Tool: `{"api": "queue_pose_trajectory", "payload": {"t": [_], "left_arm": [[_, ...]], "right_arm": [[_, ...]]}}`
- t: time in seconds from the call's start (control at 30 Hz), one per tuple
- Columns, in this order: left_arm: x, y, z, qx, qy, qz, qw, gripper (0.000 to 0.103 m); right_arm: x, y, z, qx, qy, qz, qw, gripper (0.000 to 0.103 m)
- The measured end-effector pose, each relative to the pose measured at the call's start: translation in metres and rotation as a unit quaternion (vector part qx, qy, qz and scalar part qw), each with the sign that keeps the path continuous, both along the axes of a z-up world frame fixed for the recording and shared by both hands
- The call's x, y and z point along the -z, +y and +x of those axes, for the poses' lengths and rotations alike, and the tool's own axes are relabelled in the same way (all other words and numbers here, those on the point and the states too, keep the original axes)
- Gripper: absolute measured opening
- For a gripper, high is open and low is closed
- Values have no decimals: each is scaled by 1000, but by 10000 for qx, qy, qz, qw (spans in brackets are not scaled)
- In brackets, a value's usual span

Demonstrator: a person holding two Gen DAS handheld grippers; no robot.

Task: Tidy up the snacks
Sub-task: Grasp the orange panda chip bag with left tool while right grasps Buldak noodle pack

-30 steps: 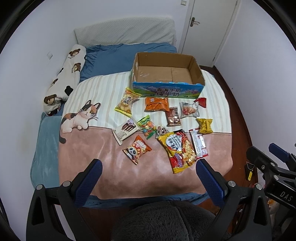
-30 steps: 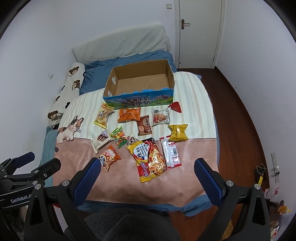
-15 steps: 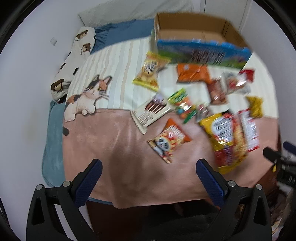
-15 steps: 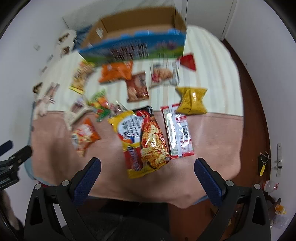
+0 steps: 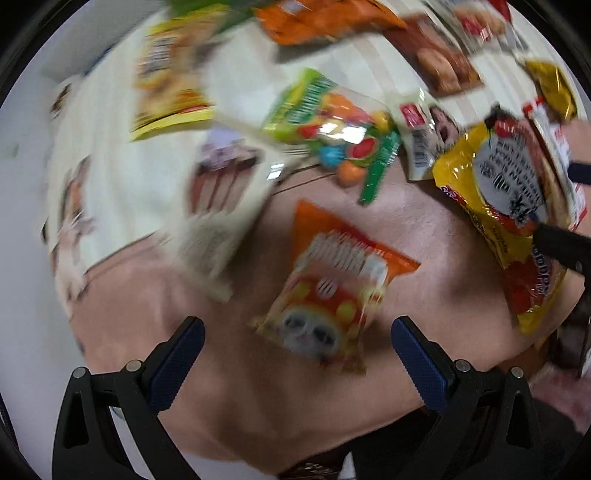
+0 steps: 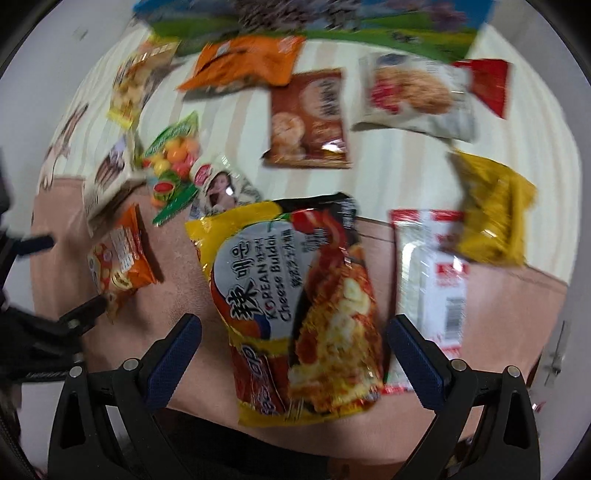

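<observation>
Several snack packets lie on the bed. My left gripper (image 5: 297, 347) is open and empty, hovering just above an orange panda snack bag (image 5: 332, 291). My right gripper (image 6: 293, 343) is open and empty, straddling above the large yellow Korean cheese noodle packet (image 6: 295, 295). The orange panda bag also shows in the right wrist view (image 6: 118, 262), with the left gripper beside it at the left edge. The cardboard box's printed blue-green front (image 6: 332, 22) stands at the far side. Both views are motion-blurred.
Around lie a fruit candy bag (image 5: 332, 125), a white chocolate-stick box (image 5: 218, 199), a brown cookie packet (image 6: 308, 118), a white cracker packet (image 6: 413, 96), a yellow wrapper (image 6: 491, 210), a red-white packet (image 6: 432, 280) and an orange bag (image 6: 247, 61). The bed's near edge lies below both grippers.
Both grippers have moved down and forward close to the snacks; the packets now fill the views and the box has slid to the top edge. Jaws stay open.
</observation>
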State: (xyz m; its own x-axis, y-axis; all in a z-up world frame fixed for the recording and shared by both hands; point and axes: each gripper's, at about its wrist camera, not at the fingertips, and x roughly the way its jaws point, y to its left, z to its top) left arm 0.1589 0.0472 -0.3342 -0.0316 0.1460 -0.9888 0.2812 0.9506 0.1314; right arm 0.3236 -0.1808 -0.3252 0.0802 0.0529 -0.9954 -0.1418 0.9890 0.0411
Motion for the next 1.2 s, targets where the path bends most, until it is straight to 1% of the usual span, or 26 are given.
{"api": "queue_pose_trajectory", "payload": {"t": [0.03, 0.1, 0.13, 0.17, 0.2, 0.27, 0.3, 0.37, 0.4, 0.43, 0.5, 0.53, 0.57, 0.6, 0.67, 0.7, 0.8, 0.83, 0.87, 0.93, 0.97, 1.0, 1.03, 1.13, 1.17, 1.2], "left_arm": [[10, -4, 4, 123, 123, -52, 9998, 102], [20, -7, 8, 177, 227, -150, 9995, 92], [23, -6, 11, 118, 275, -198, 9994, 75], [26, -3, 13, -14, 325, -254, 9991, 68], [28, 3, 15, -262, 367, -353, 9984, 68], [28, 20, 17, -923, 352, -631, 9931, 65], [28, 29, 16, -1251, 354, -742, 9887, 65], [29, 50, 10, -1971, 377, -969, 9749, 65], [30, 59, 6, -2196, 403, -1068, 9689, 65], [33, 68, 1, -2446, 464, -1207, 9610, 65], [41, 80, -8, -2674, 592, -1369, 9520, 65], [45, 86, -12, -2744, 626, -1434, 9488, 65], [46, 88, -15, -2758, 619, -1463, 9480, 65], [47, 90, -18, -2748, 585, -1493, 9480, 65], [46, 95, -22, -2650, 557, -1518, 9506, 66], [51, 93, -24, -2553, 520, -1517, 9535, 66], [55, 95, -23, -2462, 497, -1567, 9552, 66], [55, 98, -23, -2442, 473, -1592, 9554, 66], [56, 95, -20, -2428, 449, -1592, 9559, 66], [50, 95, -16, -2395, 323, -1588, 9573, 66], [38, 89, -17, -2390, 274, -1570, 9579, 66], [35, 73, -11, -2385, 240, -1550, 9584, 65], [32, 74, -12, -2365, 196, -1544, 9591, 65], [27, 75, -15, -2311, 98, -1475, 9616, 58], [25, 76, -15, -2281, 58, -1432, 9630, 57], [28, 67, -21, -2272, 22, -1407, 9636, 55]], "right_arm": [[5, 3, 3, -61, 55, -68, 9999, 102], [17, 10, 9, -250, 138, -169, 9994, 102], [23, 14, 12, -355, 199, -231, 9989, 102], [29, 18, 15, -426, 233, -335, 9983, 103], [34, 20, 18, -464, 267, -395, 9978, 103], [47, 24, 24, -444, 390, -484, 9971, 103], [51, 24, 27, -367, 432, -444, 9974, 103], [59, 22, 33, -66, 555, -327, 9979, 103], [61, 20, 35, 115, 598, -274, 9978, 103], [64, 17, 37, 451, 674, -167, 9966, 103], [68, 11, 38, 974, 797, 20, 9920, 102], [70, 8, 36, 1344, 916, 270, 9863, 102], [72, 7, 36, 1553, 1014, 488, 9814, 102], [73, 7, 34, 1792, 1084, 808, 9745, 102], [73, 11, 33, 1918, 1095, 1107, 9690, 102], [73, 12, 32, 1945, 1054, 1147, 9685, 102], [70, 21, 28, 1888, 862, 1008, 9730, 103], [69, 24, 28, 1851, 874, 935, 9744, 103], [73, 32, 27, 1821, 904, 814, 9757, 103], [77, 41, 24, 1767, 903, 534, 9787, 103], [84, 51, 24, 1769, 880, 445, 9793, 103], [86, 56, 25, 1775, 850, 354, 9798, 103], [88, 65, 21, 1818, 784, 264, 9799, 103], [88, 78, 15, 1887, 671, 144, 9796, 102], [89, 83, 12, 1920, 640, 109, 9792, 101], [84, 77, -2, 1946, 610, 69, 9790, 97]]}}
